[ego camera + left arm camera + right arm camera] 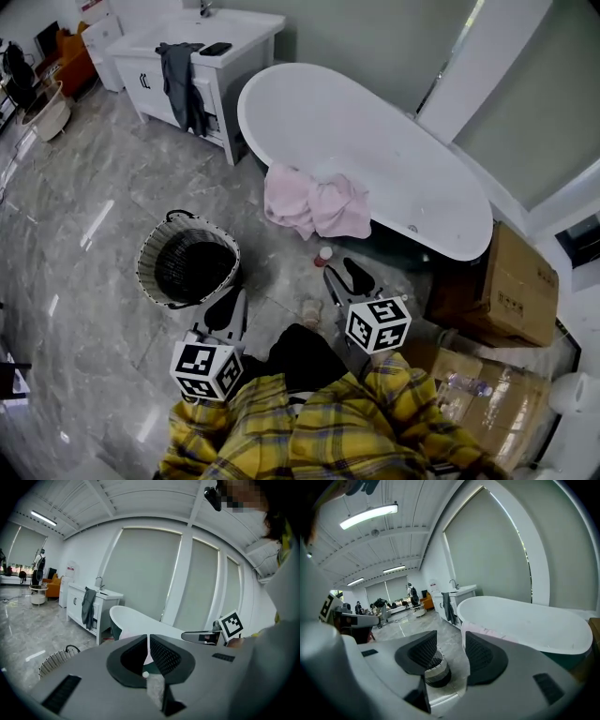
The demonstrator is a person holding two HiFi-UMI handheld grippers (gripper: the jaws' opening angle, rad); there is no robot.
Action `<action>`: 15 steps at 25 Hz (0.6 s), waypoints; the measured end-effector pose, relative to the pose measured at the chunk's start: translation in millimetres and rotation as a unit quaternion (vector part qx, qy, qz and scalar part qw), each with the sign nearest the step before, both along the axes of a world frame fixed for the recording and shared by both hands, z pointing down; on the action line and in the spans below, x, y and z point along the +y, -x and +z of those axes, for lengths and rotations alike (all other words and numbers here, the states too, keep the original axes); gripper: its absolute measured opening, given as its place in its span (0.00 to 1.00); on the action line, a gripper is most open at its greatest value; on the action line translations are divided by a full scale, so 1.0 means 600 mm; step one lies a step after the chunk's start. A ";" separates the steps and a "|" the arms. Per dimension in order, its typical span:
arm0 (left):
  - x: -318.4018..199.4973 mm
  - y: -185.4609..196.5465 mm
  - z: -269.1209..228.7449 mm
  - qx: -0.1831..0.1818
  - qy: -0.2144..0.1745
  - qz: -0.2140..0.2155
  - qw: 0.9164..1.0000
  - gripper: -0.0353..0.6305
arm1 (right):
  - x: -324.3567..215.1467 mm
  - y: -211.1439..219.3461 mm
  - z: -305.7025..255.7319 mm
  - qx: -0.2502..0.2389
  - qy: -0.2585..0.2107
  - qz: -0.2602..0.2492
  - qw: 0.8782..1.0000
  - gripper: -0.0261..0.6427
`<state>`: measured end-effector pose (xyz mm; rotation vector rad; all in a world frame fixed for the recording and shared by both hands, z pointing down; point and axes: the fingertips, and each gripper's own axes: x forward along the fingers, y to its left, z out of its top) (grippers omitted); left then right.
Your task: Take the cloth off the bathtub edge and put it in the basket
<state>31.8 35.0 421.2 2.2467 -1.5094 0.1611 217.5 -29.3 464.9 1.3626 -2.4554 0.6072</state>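
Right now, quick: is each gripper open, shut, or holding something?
Left gripper: shut, nothing between its jaws.
Right gripper: open, jaws apart, holding nothing.

The head view looks steeply down from above, both gripper views face forward level, all sharing the bathtub [375, 150]
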 end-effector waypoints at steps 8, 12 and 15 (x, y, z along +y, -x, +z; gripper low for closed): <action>-0.135 0.014 0.036 -0.001 0.003 -0.031 1.000 0.10 | -0.181 -0.017 0.071 0.026 0.017 -0.032 0.999 0.37; -0.213 0.009 0.051 -0.008 0.011 -0.039 0.999 0.10 | -0.273 -0.028 0.109 0.038 0.035 -0.060 0.997 0.37; -0.264 0.007 0.068 -0.012 0.021 -0.053 0.998 0.10 | -0.330 -0.035 0.145 0.056 0.052 -0.083 0.994 0.37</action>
